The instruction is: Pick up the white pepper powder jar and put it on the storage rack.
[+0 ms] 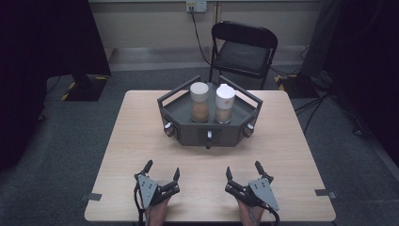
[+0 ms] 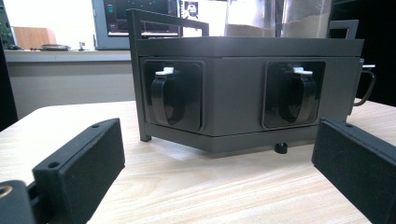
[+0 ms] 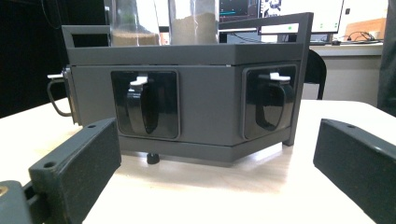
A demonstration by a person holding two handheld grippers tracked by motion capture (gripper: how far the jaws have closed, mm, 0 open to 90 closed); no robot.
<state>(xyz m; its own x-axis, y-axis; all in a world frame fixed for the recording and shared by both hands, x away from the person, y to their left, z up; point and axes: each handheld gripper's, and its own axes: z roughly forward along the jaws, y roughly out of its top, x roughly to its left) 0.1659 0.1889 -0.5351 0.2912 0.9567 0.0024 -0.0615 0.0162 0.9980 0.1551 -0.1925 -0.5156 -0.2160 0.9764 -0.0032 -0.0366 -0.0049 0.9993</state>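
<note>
I have both tools resting low on the bench (image 1: 141,122), jaws spread and holding nothing: the left hand-held gripper (image 1: 162,170) at about seven o'clock, the right hand-held gripper (image 1: 243,169) at about five. The dark tray (image 1: 209,134) sits at twelve o'clock from them, well apart, with two jars standing upright inside it, just beside each other: the flat-lidded jar (image 1: 199,101) toward eleven and the spouted jar (image 1: 225,103) toward one. Both look part-filled with a brownish powder.

My worry is the approach. The tray's raised rail (image 1: 181,89) and front wall stand between my jaws and the jars, so a low reach could catch a jaw on the frame and shove the tray. The jars are tall and close together; as I judge it, an open jaw going for one could clip the other and tip it. The clear walls may also be slippery under the pads, so a grip too near the lid could let a jar swing or drop.
</note>
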